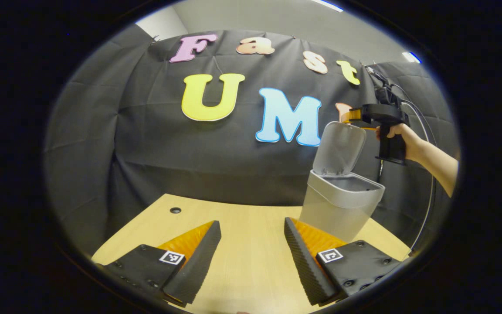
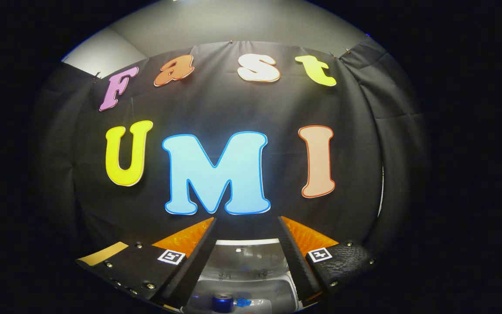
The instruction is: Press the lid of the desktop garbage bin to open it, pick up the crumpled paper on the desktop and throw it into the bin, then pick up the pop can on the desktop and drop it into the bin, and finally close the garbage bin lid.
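Left gripper view: left tool (image 1: 251, 255) low over the wooden desk (image 1: 251, 218), fingers (image 1: 198, 257) spread wide apart, nothing between them but bare desk top. Small dark hole (image 1: 175, 210) in the desk near its far left edge. Grey garbage bin (image 1: 338, 205) standing toward the far right of the desk, just beyond the right-hand finger, partly hidden at its base by that finger. Bin lid (image 1: 339, 148) swung up and tilted back on its hinge, mouth of the bin open. Right tool (image 1: 375, 115) farther off, held by a hand (image 1: 401, 139) with a bare forearm, up beside and slightly behind the raised lid, level with its top edge; whether touching the lid, cannot tell, and its fingers hidden from here. Cables (image 1: 425, 144) trailing from that tool down the right side. Black cloth wall (image 1: 155, 152) closing the back of the booth, pale ceiling above. Right gripper view: right tool (image 2: 246, 257) looking at the cloth wall (image 2: 216, 104), fingers (image 2: 292, 257) standing well apart with nothing clamped. Below and between them the open bin (image 2: 244, 261) seen from above, pale rim and inner wall; down inside, a blue can (image 2: 223, 301) lying at the bottom edge of the view, only partly in sight. Strip of desk (image 2: 103, 254) just visible at lower left.
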A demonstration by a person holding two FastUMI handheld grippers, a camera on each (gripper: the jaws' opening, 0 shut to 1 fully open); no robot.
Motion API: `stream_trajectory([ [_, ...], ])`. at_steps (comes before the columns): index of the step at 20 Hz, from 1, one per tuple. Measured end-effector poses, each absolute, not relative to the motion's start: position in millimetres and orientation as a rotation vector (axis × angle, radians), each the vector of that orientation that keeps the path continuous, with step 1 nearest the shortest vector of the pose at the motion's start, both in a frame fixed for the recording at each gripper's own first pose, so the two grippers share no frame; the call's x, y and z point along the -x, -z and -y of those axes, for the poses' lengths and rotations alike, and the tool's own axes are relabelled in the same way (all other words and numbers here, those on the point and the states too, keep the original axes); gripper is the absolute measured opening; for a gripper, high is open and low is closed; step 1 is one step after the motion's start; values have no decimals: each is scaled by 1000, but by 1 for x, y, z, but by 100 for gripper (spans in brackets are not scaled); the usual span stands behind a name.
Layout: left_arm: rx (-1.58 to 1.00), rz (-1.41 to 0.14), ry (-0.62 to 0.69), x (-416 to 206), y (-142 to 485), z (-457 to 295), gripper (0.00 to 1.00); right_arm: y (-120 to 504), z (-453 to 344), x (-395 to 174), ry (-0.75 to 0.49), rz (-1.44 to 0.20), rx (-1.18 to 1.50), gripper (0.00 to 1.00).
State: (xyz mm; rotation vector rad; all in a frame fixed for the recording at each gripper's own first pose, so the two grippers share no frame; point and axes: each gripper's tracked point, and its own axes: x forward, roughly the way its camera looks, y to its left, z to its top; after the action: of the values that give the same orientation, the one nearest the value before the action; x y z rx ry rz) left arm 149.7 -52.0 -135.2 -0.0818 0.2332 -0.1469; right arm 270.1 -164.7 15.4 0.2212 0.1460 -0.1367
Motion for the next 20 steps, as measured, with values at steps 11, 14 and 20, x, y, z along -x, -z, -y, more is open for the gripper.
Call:
stream_trajectory([
  [11,50,-210,162,-128,121,71,95,36,140,-208,78,-220,-233,87],
  [14,43,-210,173,-127,119,75,95,75,123,-195,52,-305,-230,87],
  [20,33,-212,172,-125,119,76,96,108,112,-185,59,-288,-208,87],
])
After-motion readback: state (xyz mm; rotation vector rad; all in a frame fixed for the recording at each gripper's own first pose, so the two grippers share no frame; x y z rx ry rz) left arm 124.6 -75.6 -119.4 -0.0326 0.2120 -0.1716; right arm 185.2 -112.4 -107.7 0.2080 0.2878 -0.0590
